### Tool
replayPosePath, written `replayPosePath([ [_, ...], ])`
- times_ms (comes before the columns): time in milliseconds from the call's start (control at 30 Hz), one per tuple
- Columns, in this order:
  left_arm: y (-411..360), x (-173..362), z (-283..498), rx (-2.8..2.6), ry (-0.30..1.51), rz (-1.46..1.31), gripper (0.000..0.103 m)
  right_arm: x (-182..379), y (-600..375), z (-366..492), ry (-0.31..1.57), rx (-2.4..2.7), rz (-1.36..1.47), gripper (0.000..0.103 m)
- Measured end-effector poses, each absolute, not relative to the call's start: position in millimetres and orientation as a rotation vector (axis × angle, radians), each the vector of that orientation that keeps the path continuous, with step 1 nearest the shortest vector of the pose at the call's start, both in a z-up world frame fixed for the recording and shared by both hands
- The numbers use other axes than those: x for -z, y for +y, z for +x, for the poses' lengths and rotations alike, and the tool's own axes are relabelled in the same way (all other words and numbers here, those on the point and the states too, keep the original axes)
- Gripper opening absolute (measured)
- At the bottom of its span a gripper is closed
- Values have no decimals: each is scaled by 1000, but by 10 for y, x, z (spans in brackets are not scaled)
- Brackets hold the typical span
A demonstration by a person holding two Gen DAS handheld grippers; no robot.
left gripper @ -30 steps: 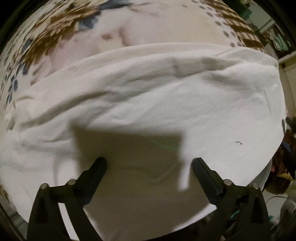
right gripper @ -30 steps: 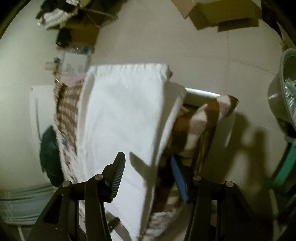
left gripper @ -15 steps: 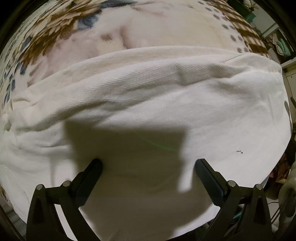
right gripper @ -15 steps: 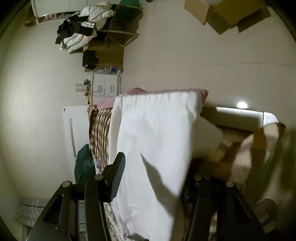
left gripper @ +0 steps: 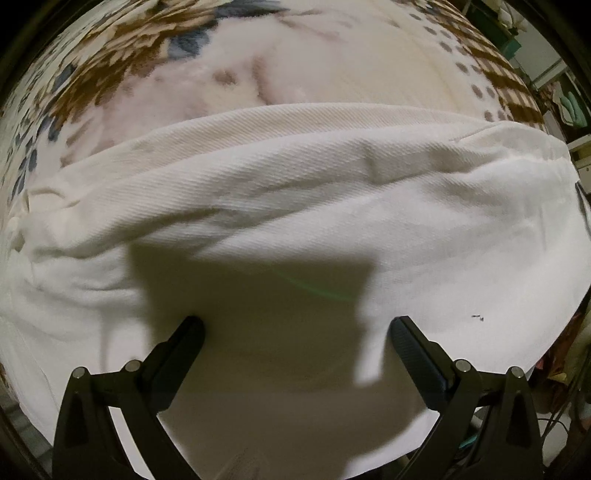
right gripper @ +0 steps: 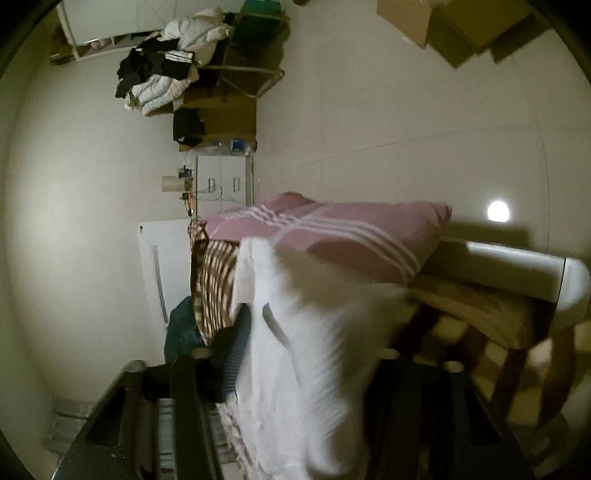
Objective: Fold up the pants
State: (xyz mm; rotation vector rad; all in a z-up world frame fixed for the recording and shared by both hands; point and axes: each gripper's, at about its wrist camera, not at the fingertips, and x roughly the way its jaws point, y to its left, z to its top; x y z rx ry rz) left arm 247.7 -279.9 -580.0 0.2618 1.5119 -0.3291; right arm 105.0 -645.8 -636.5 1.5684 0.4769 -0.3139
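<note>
The white pants (left gripper: 314,206) lie folded in layers on a patterned blanket (left gripper: 295,62) and fill most of the left wrist view. My left gripper (left gripper: 295,332) is open and empty, its fingers wide apart just above the near part of the cloth. In the right wrist view the pants (right gripper: 295,369) show as a blurred white mass between the fingers of my right gripper (right gripper: 310,354). The right jaws stand apart around the cloth; the right finger is hidden by blur.
A pink striped pillow (right gripper: 332,232) lies at the bed's end beside a white bed frame (right gripper: 517,266). A brown checked blanket (right gripper: 214,280) hangs at the bed's side. A clothes pile (right gripper: 166,70), a small cabinet (right gripper: 221,184) and cardboard boxes (right gripper: 461,26) stand around.
The right gripper has swung and rolled; its view turned from the floor side to the pillow and room, and is now blurred. The left gripper drew back slightly over the pants.
</note>
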Motion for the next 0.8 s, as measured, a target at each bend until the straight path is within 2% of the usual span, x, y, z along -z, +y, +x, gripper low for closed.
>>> replayPosePath([
  [33,-2793,5797,2495,333,1519,260,103,6322,-6453,1036,479,316,1560,14],
  [167,-2724,5593,2471,354,1506,187,103,5901,-6343,983,482,329,1466,10],
  [333,-2343,5094,2558,340,1422,100,103,5089,-6003,1014,501,270,1291,9],
  [533,-1579,4541,2608,270,1377,-39,103,4200,-5112,1215,562,148,1096,8],
  [800,-383,4361,2399,127,1359,-123,103,4075,-3615,1570,719,-3,966,8],
])
